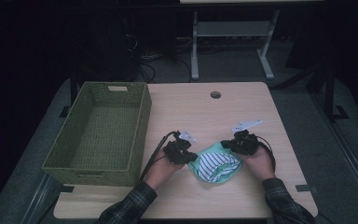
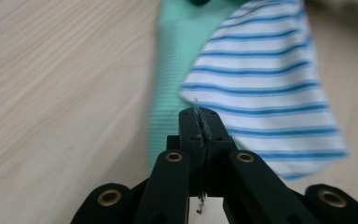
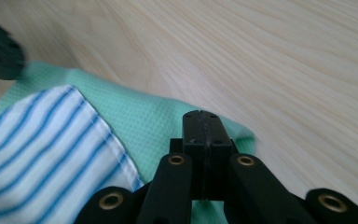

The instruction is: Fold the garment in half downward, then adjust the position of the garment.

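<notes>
Green-and-striped cloth lies bunched on the table's near middle.

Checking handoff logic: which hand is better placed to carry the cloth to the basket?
Probably left. The left gripper pinches the cloth on the side nearest the basket; the right gripper grips the far edge.

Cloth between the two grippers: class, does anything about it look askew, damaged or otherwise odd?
Nothing looks damaged. The green and striped cloth lies bunched and unevenly folded on the table, beside the basket. The left gripper and right gripper each pinch an edge of it.
</notes>
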`<state>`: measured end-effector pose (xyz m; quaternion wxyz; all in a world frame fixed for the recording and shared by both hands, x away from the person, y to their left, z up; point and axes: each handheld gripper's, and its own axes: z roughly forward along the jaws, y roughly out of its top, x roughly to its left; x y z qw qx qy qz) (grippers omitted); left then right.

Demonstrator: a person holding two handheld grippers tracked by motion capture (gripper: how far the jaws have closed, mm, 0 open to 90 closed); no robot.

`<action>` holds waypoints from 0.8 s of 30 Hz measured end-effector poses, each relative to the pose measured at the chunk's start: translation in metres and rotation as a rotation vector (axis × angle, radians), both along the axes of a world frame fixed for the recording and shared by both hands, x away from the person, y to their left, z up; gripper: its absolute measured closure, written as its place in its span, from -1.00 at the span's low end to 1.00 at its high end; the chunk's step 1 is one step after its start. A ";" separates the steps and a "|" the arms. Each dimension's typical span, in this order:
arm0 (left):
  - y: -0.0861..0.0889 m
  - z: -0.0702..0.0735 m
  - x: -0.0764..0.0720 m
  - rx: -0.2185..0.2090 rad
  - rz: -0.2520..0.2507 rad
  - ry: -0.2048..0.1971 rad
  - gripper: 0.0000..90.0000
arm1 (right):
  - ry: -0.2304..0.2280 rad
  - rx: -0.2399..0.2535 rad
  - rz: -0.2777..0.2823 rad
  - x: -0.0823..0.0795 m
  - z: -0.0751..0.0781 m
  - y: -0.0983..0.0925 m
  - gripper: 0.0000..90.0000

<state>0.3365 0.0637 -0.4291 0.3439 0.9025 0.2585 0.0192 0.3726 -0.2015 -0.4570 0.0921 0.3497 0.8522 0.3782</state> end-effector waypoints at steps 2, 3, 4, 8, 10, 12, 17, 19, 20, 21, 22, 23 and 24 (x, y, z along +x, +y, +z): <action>-0.001 0.001 -0.007 -0.003 -0.025 -0.002 0.97 | 0.001 -0.002 -0.011 -0.001 0.000 -0.006 0.99; -0.003 0.001 -0.012 -0.013 -0.026 0.004 0.97 | 0.001 -0.002 -0.016 -0.002 0.000 -0.009 0.99; -0.004 0.000 -0.015 -0.014 -0.037 0.010 0.97 | -0.001 -0.003 -0.021 -0.002 0.000 -0.012 0.99; -0.006 -0.001 -0.028 -0.026 -0.069 0.035 0.96 | 0.011 -0.010 -0.041 -0.004 -0.003 -0.023 0.99; -0.007 -0.003 -0.034 -0.023 -0.084 0.040 0.96 | 0.018 -0.018 -0.046 -0.006 -0.005 -0.026 0.99; -0.009 -0.005 -0.038 -0.022 -0.091 0.047 0.96 | 0.023 -0.028 -0.042 -0.008 -0.006 -0.029 0.99; -0.014 -0.016 -0.039 0.009 -0.101 0.085 0.96 | 0.036 -0.028 -0.045 -0.012 -0.010 -0.033 0.99; -0.014 -0.020 -0.037 0.024 -0.100 0.089 0.96 | 0.041 -0.029 -0.047 -0.014 -0.010 -0.034 0.99; -0.014 -0.021 -0.036 0.034 -0.096 0.088 0.96 | 0.039 -0.032 -0.047 -0.014 -0.009 -0.034 0.99; -0.013 -0.022 -0.035 0.041 -0.092 0.085 0.96 | 0.036 -0.034 -0.044 -0.015 -0.009 -0.034 0.99; -0.013 -0.023 -0.033 0.044 -0.088 0.087 0.96 | 0.039 -0.033 -0.045 -0.016 -0.010 -0.034 0.99; -0.012 -0.024 -0.032 0.049 -0.087 0.086 0.96 | 0.037 -0.034 -0.043 -0.016 -0.010 -0.034 0.99; -0.011 -0.025 -0.031 0.051 -0.083 0.083 0.96 | 0.039 -0.036 -0.043 -0.017 -0.010 -0.035 0.99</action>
